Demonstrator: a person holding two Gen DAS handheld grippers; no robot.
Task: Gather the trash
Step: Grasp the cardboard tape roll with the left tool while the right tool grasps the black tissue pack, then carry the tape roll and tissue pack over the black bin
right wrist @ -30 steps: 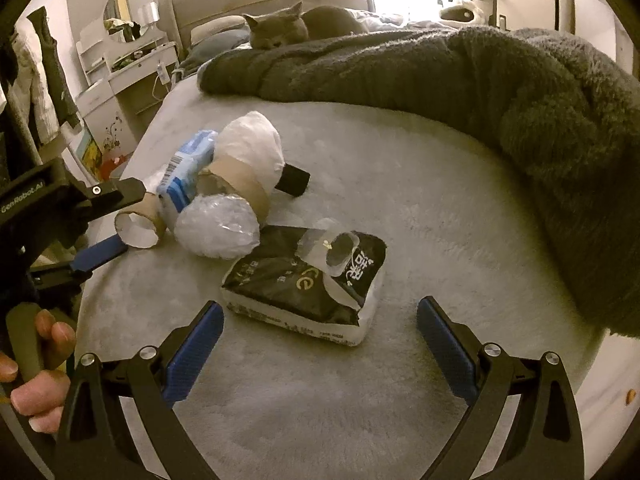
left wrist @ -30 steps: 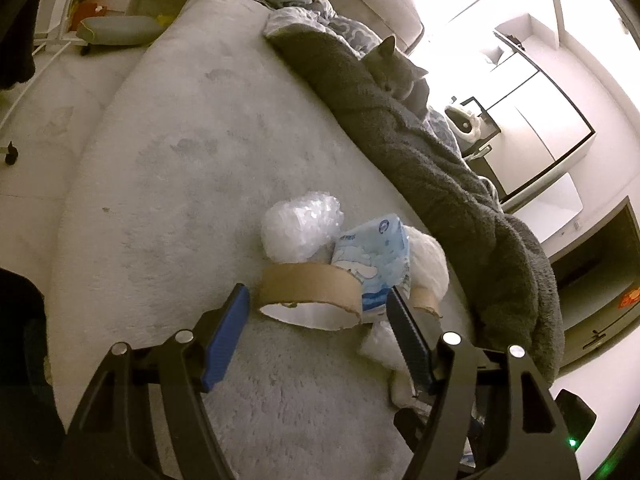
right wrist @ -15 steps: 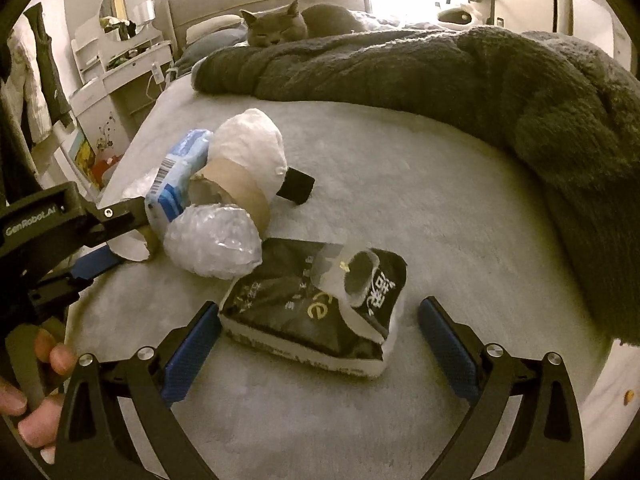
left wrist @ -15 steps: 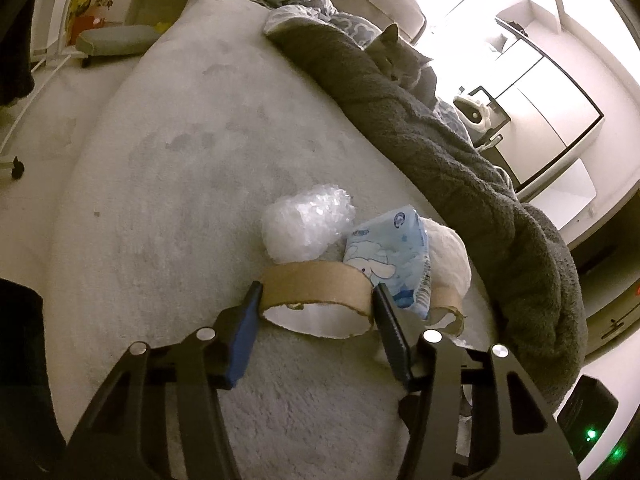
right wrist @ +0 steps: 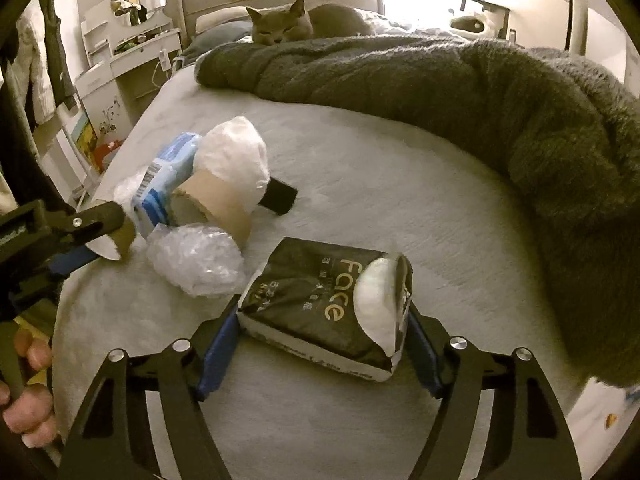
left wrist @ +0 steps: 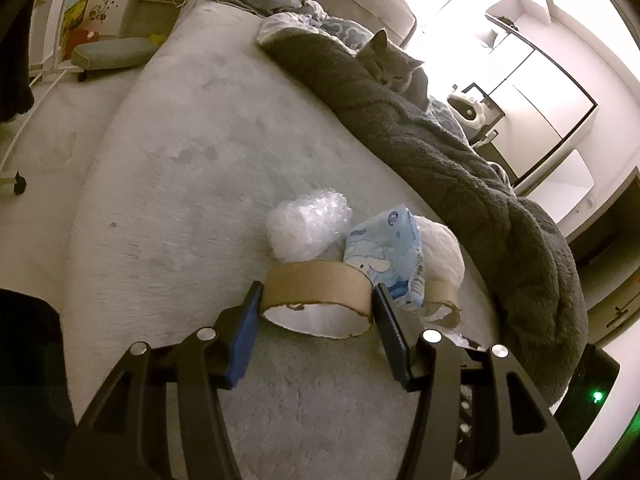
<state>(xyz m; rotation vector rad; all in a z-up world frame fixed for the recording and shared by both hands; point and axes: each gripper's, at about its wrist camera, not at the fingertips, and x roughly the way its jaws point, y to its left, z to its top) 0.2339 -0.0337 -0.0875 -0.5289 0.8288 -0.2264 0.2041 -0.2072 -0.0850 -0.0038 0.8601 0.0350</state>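
Left wrist: our left gripper [left wrist: 316, 306] fingers pinch cardboard roll [left wrist: 316, 288]; may crush. Right gripper [right wrist: 320, 330] fingers clasp tissue pack [right wrist: 324, 304]; soft, may slip.

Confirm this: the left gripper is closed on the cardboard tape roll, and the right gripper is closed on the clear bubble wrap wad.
Not quite. The left gripper is indeed closed on the cardboard tape roll, but the right wrist view shows the right gripper clamping the black tissue pack, not the bubble wrap wad, which lies untouched on the bed beside it.
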